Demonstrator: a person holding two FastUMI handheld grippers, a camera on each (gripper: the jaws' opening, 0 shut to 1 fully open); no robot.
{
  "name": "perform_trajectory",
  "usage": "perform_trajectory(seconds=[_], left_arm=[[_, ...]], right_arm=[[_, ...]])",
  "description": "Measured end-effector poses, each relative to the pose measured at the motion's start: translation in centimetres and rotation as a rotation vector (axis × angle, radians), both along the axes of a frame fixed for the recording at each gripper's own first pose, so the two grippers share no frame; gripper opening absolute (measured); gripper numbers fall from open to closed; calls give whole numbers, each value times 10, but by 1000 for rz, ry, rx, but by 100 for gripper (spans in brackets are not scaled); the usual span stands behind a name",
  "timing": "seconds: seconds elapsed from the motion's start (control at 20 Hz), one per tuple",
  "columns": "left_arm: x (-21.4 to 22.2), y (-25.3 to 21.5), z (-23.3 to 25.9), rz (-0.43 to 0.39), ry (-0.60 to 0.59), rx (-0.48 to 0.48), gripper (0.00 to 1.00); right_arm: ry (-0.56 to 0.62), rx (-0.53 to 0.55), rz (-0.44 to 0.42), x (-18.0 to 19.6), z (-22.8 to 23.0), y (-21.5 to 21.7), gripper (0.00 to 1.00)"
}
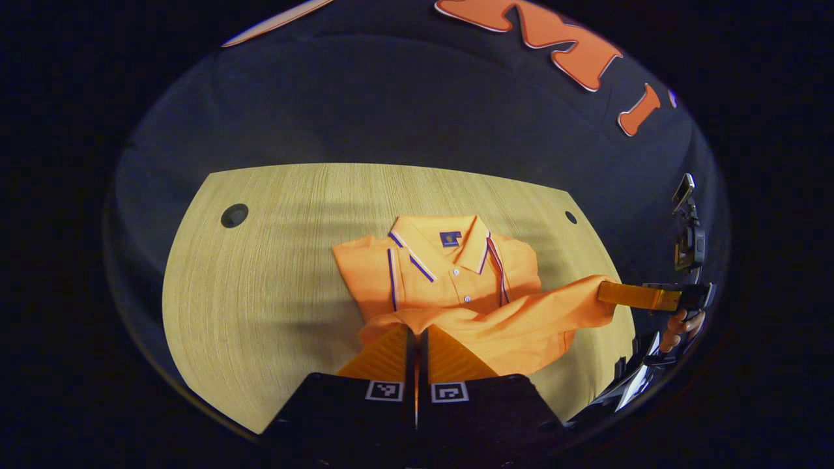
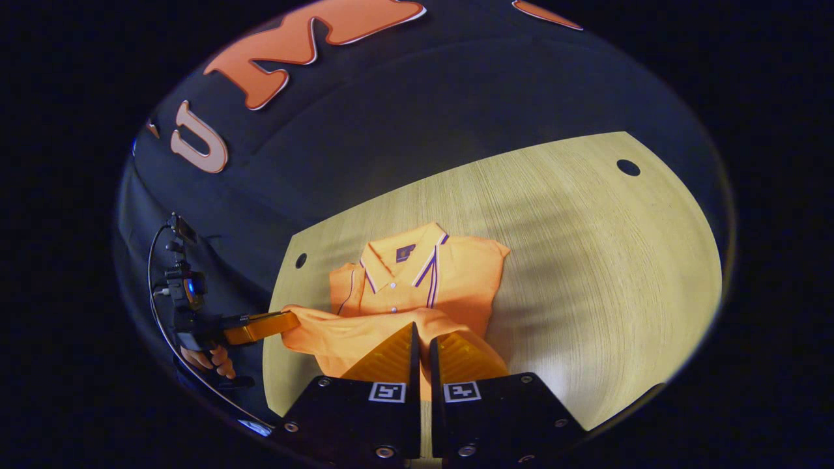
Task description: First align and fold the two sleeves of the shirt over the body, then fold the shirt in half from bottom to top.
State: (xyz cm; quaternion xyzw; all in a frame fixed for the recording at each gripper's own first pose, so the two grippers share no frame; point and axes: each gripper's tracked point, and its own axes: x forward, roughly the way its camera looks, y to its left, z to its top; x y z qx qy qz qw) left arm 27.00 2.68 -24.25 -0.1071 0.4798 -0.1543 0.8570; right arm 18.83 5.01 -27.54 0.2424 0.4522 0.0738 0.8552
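Observation:
An orange polo shirt [image 1: 456, 260] [image 2: 417, 273] lies on the wooden table, collar at the far side, both sleeves folded over the body. Its bottom hem [image 1: 495, 326] is lifted off the table and stretched between the two grippers. In the left gripper view my left gripper [image 1: 417, 329] is shut on the hem's left end. The right gripper [image 1: 603, 293] pinches the other corner farther right. In the right gripper view my right gripper [image 2: 422, 326] is shut on the hem, and the left gripper [image 2: 296, 319] holds the far corner at the left.
The light wooden table [image 1: 260, 293] [image 2: 586, 260] has a round hole near each far corner [image 1: 234, 215] [image 2: 628, 167]. A person's hand [image 1: 681, 326] [image 2: 208, 358] holds the other gripper beyond each table side. Black cloth rises behind the table.

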Motion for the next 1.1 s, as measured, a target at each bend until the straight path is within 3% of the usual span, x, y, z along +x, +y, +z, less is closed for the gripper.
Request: perform_trajectory(seconds=[0.2,0.7,0.8,0.85,0.9,0.95,1.0,1.05,1.1], left_arm=[[45,4,-13,6,-3,7,1],[115,15,-48,71,7,32,1],[115,20,-53,81,2,58,2],[116,25,-55,88,-3,87,9],[118,33,-50,110,-22,99,14],[122,46,-41,122,-43,114,29],[123,52,-30,128,-63,115,53],[122,59,-20,137,-77,132,77],[122,62,-11,141,-91,139,88]], right_arm=[[26,13,-71,40,-15,-6,7],[69,-129,-98,111,-53,-20,7],[78,-111,-122,119,-57,-17,7],[75,-89,-132,119,-50,-16,7],[71,-101,-147,124,-57,-18,16],[55,-113,-148,122,-53,-23,31],[38,-136,-153,121,-48,-30,65],[18,-154,-154,121,-43,-32,73],[-14,-172,-157,121,-36,-32,83]])
